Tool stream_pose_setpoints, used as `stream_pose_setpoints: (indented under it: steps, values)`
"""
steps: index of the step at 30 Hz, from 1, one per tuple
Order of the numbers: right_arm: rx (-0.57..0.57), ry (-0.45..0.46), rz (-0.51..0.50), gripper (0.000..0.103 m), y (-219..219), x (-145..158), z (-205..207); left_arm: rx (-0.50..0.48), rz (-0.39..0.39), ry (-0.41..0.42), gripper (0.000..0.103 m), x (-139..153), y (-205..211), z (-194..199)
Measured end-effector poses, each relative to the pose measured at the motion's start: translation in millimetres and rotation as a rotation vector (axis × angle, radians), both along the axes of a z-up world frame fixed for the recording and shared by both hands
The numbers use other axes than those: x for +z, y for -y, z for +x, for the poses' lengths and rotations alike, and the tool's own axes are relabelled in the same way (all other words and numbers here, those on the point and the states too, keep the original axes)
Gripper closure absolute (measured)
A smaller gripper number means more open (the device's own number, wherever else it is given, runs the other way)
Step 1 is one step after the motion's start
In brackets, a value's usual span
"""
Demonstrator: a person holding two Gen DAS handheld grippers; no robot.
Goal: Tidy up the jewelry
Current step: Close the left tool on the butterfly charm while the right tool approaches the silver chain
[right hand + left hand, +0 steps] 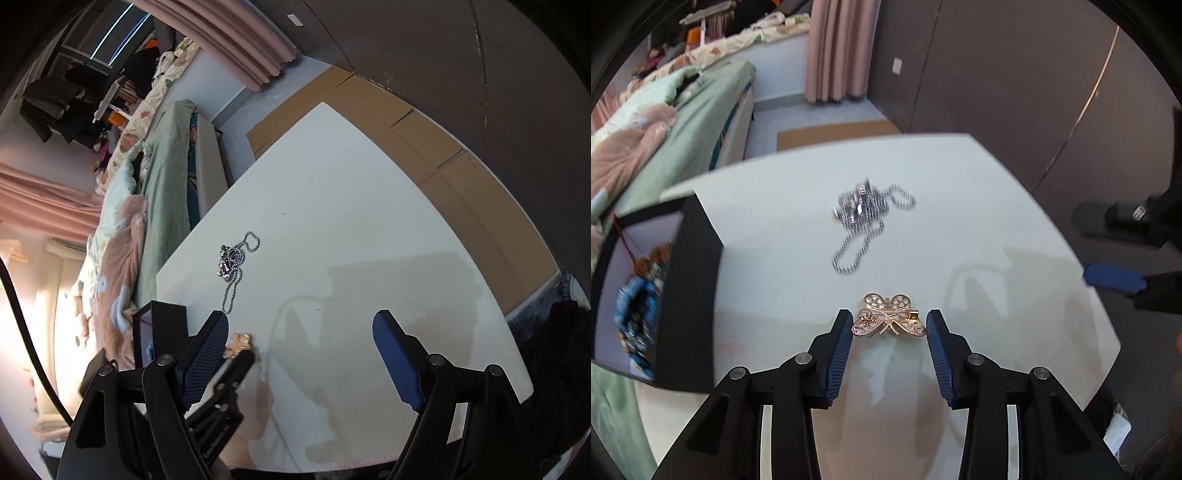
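Gold-coloured, the butterfly brooch [888, 320] lies on the white table [997, 206] between the spread fingers of our left gripper [889, 325], which bracket it without clearly pressing it. Our right gripper [299, 332] hangs wide apart, holding nothing. Farther off lies a silver chain [866, 221]; a black box [690, 295] stands at the table's left.

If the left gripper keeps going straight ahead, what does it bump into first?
Probably the gold butterfly brooch, lying between the open left gripper fingertips. Beyond it lies the silver ball-chain necklace.
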State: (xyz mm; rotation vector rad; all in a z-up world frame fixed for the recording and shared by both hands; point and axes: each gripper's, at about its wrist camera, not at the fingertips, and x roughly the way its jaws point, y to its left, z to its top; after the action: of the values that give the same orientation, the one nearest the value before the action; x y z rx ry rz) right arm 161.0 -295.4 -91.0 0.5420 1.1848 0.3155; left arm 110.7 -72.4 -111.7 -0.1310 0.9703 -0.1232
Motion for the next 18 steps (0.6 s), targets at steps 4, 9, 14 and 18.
stream_pose_setpoints:
  steps: [4, 9, 14, 18]
  values:
    - [0.012, 0.003, 0.003, 0.022, -7.0, -0.1, 3.4, 0.031, -0.018, 0.041, 0.061, 12.3, -10.9, 5.7]
    - [0.02, 0.017, 0.011, 0.022, -16.1, -1.0, 9.3, 0.08, -0.05, 0.081, 0.061, 25.7, -34.5, 8.6]
    - [0.027, 0.046, 0.027, 0.022, -29.9, 0.4, 18.5, 0.118, -0.066, 0.14, 0.061, 40.0, -54.9, 15.5]
    - [0.04, 0.045, 0.044, 0.023, -48.8, -4.2, 29.8, 0.147, -0.092, 0.153, 0.061, 43.9, -73.9, 23.4]
